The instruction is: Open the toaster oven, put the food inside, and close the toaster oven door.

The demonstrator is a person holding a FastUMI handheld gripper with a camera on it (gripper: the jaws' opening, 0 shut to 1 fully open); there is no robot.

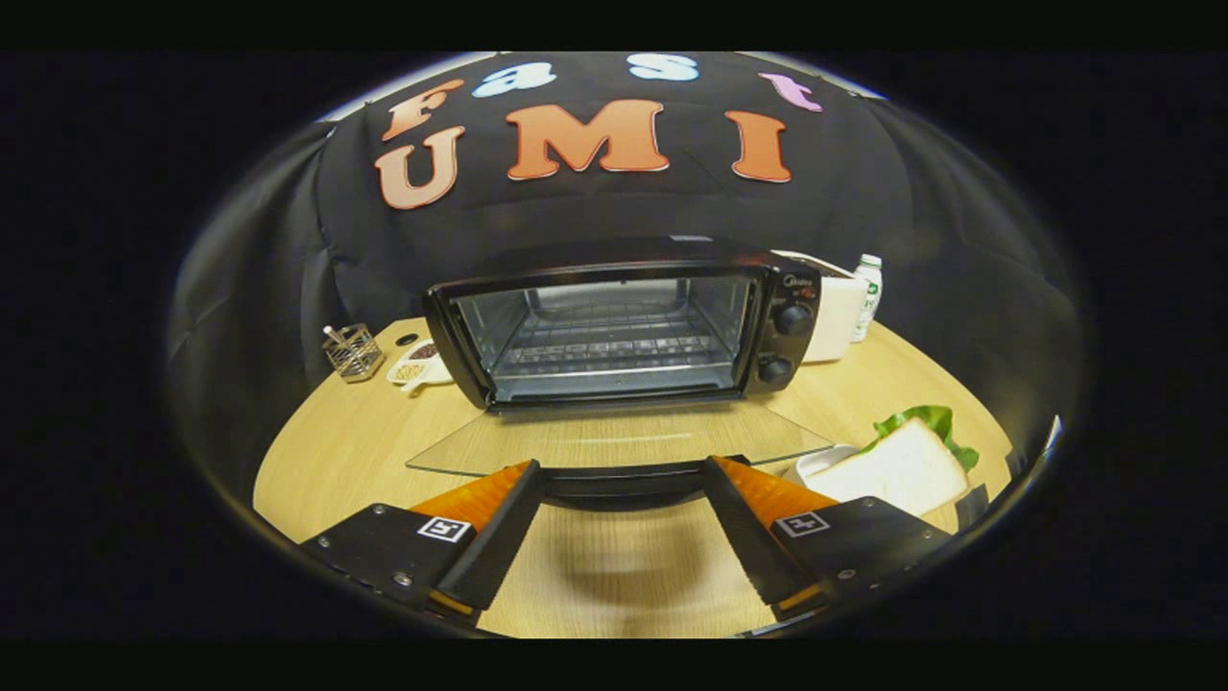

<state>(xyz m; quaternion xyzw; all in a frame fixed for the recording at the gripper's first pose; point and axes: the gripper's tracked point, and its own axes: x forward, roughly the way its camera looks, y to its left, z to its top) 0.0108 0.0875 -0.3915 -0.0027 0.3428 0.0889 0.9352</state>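
Straight ahead in the gripper view, a wooden table [384, 451] with a pale grain and a rounded edge fills the lower middle of the frame, and black cloth [288, 250] hangs behind it as the booth's wall.

At the center of the frame stands the toaster oven [624, 326], dark-cased, its inside lit and showing a wire rack [604, 347]. Its glass door [614, 443] is folded down flat toward the camera, and the dark handle [624, 477] along the door's near edge lies between the fingertips. Two round knobs [793, 320] sit one above the other on the oven's right panel.

The gripper [624, 485] reaches in from the bottom of the frame with its fingers spread wide; whether they touch the handle cannot be told.

At the lower right, just beyond the right finger, the food waits: a slice of white bread [902, 468] with a green lettuce leaf [926, 420] behind it, on a white plate [815, 463] (only its rim shows).

To the right of the oven stands a white box-like appliance [833, 317], and beside that a small white bottle [868, 293]. At the middle left, near the oven's left corner, sit a wire holder [351, 351] and a white divided dish [417, 367] holding small bits.
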